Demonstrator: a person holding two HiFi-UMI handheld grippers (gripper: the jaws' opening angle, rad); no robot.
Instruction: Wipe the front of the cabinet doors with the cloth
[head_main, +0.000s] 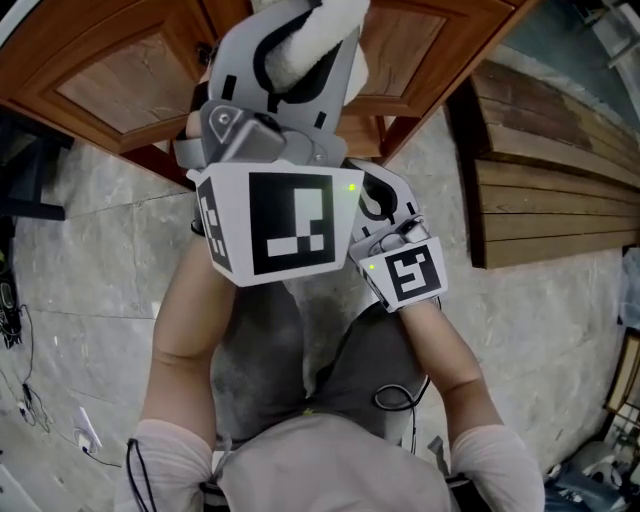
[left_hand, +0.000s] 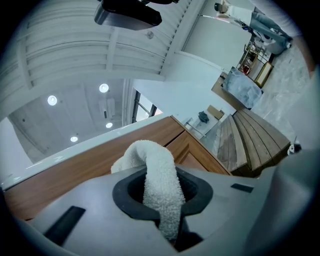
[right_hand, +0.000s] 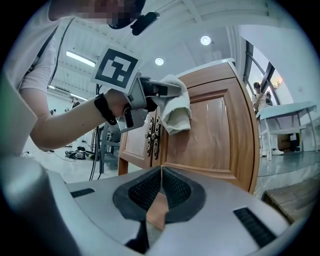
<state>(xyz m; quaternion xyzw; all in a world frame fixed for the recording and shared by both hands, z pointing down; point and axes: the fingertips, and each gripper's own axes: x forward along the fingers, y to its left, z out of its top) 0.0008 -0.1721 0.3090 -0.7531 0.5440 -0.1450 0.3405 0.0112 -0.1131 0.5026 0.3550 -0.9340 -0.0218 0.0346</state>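
Observation:
A white terry cloth (head_main: 312, 42) is clamped in my left gripper (head_main: 300, 35), which is shut on it and held up against the wooden cabinet (head_main: 130, 85). In the left gripper view the cloth (left_hand: 159, 180) loops out from between the jaws, with the cabinet top (left_hand: 100, 160) behind it. From the right gripper view, the cloth (right_hand: 176, 111) rests on the upper part of the right door (right_hand: 215, 140), beside the ornate handles (right_hand: 152, 135). My right gripper (right_hand: 161, 172) is shut and holds nothing. It hangs back from the doors, lower and to the right (head_main: 385, 200).
Wooden slats (head_main: 550, 170) lie on the stone floor right of the cabinet. Cables (head_main: 20, 400) trail at the left. A table (right_hand: 292, 112) and a distant person (right_hand: 260, 100) stand beyond the cabinet's right side.

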